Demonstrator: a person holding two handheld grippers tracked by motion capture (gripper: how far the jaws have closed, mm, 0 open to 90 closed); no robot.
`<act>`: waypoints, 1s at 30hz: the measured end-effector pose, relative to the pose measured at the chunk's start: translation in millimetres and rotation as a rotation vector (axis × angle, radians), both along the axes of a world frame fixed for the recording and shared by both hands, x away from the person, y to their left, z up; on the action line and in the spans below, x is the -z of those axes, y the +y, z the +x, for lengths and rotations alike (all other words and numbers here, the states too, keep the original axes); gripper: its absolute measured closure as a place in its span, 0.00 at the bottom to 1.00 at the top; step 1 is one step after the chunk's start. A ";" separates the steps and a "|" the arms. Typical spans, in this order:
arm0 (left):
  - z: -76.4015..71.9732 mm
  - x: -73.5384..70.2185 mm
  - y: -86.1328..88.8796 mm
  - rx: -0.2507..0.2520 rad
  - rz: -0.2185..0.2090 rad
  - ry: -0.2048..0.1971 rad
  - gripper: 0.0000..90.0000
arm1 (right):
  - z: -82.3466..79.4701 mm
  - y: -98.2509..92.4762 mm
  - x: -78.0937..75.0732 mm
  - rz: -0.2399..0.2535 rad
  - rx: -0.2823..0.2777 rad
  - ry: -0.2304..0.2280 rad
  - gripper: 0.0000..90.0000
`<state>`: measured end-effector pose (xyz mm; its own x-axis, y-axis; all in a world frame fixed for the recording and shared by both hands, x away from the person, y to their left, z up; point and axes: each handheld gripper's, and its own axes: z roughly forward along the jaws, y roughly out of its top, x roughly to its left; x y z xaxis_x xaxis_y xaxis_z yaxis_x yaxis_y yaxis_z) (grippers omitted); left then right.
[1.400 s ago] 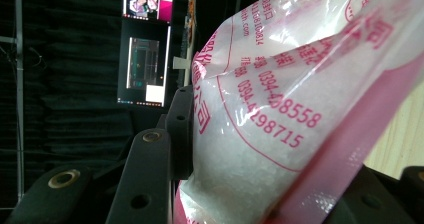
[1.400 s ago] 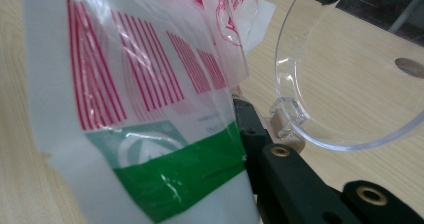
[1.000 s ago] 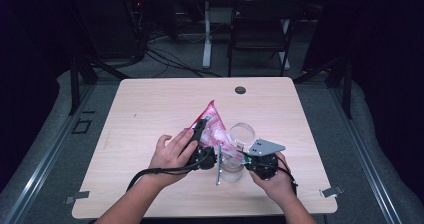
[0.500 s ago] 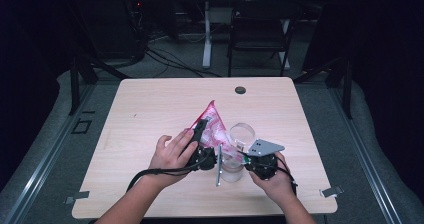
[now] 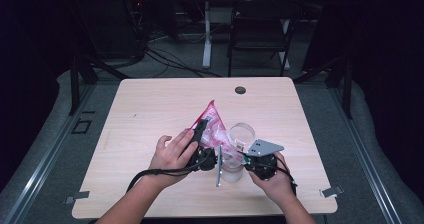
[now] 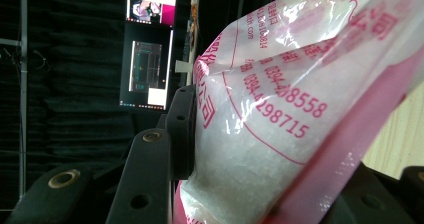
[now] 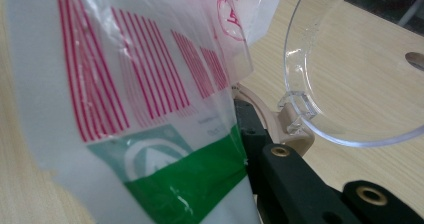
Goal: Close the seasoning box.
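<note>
We are holding the bag [image 5: 212,126] of white grains above the desk [image 5: 150,109], both claws pinching it: left claw [image 5: 202,134], right claw [image 5: 239,151]. The clear cup [image 5: 242,134] beside it is probably waiting; pouring is left.

Plastic bag [image 7: 135,109] up close on the left: white, red stripes, green band lower down. Black jaw and tan pad sit right against the bag edge. Clear round lid [image 7: 350,69] tilted at right, over light wood table [image 7: 370,179].
</note>
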<state>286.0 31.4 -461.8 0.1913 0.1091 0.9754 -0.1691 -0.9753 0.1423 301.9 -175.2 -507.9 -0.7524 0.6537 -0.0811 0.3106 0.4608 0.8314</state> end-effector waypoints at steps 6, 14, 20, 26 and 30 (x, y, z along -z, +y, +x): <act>0.2 -0.3 -0.8 0.000 0.001 0.002 0.70 | 0.1 -0.8 -0.2 -0.001 0.003 0.002 1.00; 0.1 -1.1 -0.7 0.002 0.002 -0.002 0.70 | 0.2 -0.6 -0.2 -0.001 0.003 0.002 1.00; 0.6 -1.0 -1.0 0.012 -0.003 -0.007 0.70 | 0.3 -0.9 -0.1 0.004 0.004 0.003 1.00; 0.1 -2.6 -1.9 0.006 0.002 -0.003 0.70 | 0.5 -1.2 -0.3 0.007 0.005 0.001 1.00; -0.3 -3.6 -2.9 0.007 0.004 -0.009 0.70 | 0.8 -2.2 -0.8 0.004 0.003 0.002 1.00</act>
<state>285.7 28.5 -458.3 0.1836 0.1038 0.9775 -0.1769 -0.9747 0.1368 302.6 -177.4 -507.1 -0.7507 0.6561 -0.0770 0.3133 0.4562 0.8329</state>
